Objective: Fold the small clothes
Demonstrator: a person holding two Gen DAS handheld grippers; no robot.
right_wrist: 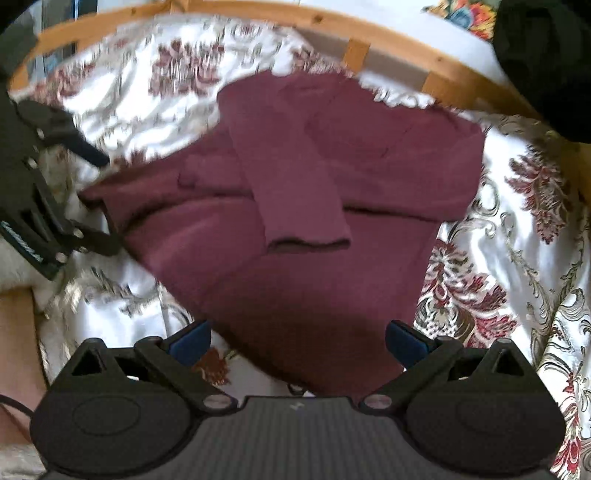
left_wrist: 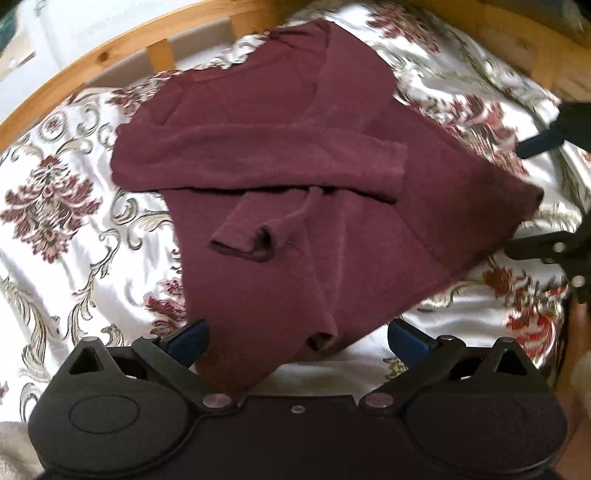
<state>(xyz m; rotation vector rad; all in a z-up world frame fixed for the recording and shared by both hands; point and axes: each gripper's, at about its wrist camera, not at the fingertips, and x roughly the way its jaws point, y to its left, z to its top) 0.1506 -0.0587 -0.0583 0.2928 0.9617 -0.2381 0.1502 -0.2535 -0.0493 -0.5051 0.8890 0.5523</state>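
Left gripper (left_wrist: 297,338) jaws spread wide, gripping nothing, hovering over the near hem corner of the maroon sweater (left_wrist: 295,184). Right gripper (right_wrist: 297,339) jaws likewise released and empty, over the sweater's lower body. Sweater lies flat on the bed, both sleeves folded across the chest, one cuff (left_wrist: 240,243) resting mid-body. In the left wrist view the right gripper sits at the sweater's right-edge corner; contact unclear through blur. Under the sweater a white satin bedspread (left_wrist: 55,221) with red floral and scroll print. Wooden bed frame (left_wrist: 110,51) with slats curves behind. Multicoloured floral fabric (right_wrist: 465,16) top right in the right wrist view.
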